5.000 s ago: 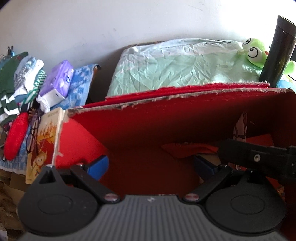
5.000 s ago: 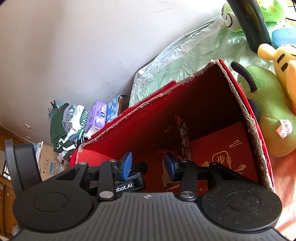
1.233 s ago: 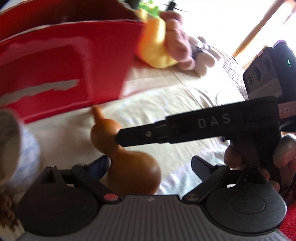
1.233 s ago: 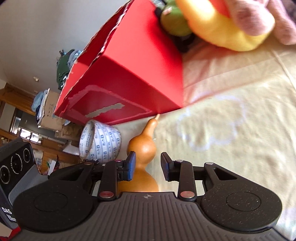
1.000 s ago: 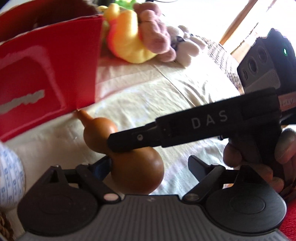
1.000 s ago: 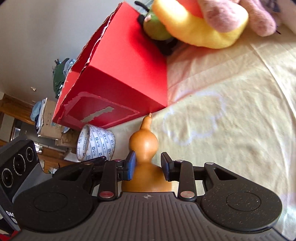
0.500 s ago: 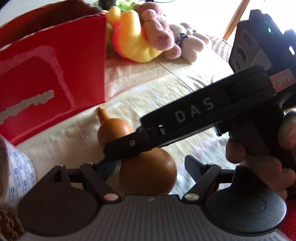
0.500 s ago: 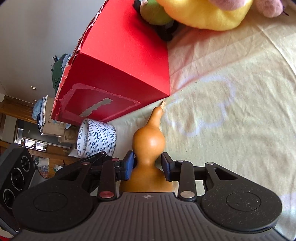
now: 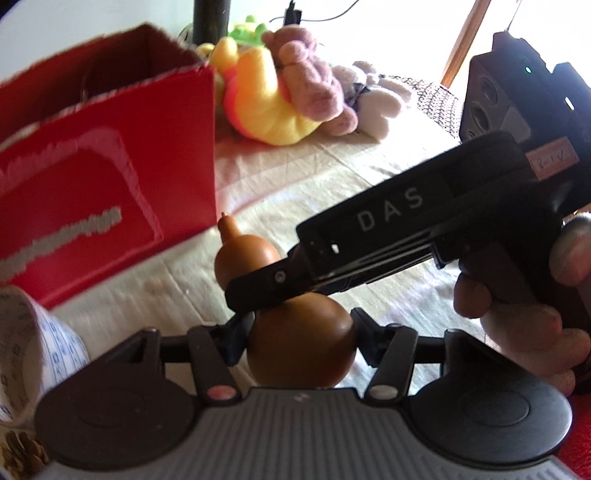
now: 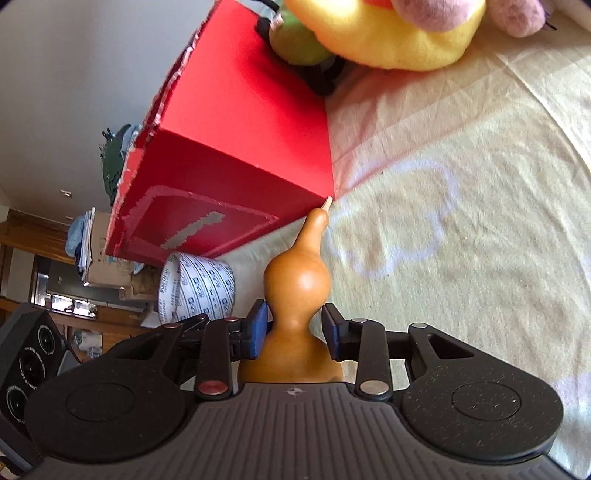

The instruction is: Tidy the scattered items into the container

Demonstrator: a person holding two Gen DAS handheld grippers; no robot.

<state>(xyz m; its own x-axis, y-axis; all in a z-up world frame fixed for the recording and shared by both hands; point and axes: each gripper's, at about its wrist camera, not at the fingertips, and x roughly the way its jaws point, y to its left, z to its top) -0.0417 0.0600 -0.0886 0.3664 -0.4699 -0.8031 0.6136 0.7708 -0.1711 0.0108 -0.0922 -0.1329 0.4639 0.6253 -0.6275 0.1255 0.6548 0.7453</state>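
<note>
A brown gourd lies on the cream cloth, its stem tip by the corner of the red box. In the left wrist view my left gripper has closed in until its fingers touch the gourd's big bulb on both sides. My right gripper straddles the gourd's narrow waist from above, with small gaps on both sides. The right gripper's arm, marked DAS, crosses over the gourd in the left wrist view. The red box stands just beyond the gourd.
A roll of white printed tape lies left of the gourd, also at the left edge in the left wrist view. Plush toys are piled right of the box. A yellow plush lies behind it.
Both grippers left the box interior and came down to the gourd on the cloth. In the last half second the left fingers closed in onto the big bulb.
</note>
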